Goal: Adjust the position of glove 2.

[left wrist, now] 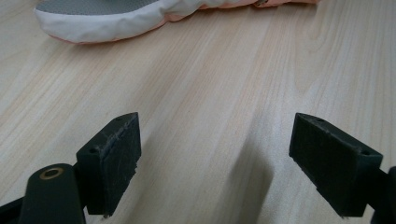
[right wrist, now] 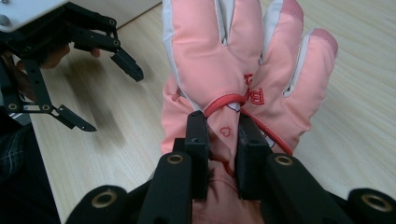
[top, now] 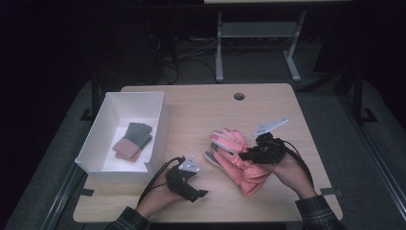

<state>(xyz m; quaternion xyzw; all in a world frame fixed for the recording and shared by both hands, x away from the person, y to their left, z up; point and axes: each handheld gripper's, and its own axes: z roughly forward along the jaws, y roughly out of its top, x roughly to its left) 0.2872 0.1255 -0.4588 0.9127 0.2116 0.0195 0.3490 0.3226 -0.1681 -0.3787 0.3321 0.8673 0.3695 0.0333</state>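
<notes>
The pink glove (right wrist: pixel 243 60) lies mid-table, pinched at the wrist by the right gripper (right wrist: pixel 223 135). Its red lettering is folded and unreadable; a small heart shows. The left gripper (left wrist: pixel 215 158) gapes empty above bare wood.

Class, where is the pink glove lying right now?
In the high view, the pink glove lies right of centre on the table, pinched by the right gripper, right of the white box.

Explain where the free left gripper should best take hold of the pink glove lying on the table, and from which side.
Probably the fingertip end of the pink glove. It lies flat and free, facing the open left gripper, so come in low from the left; the right gripper already pinches the wrist end.
</notes>
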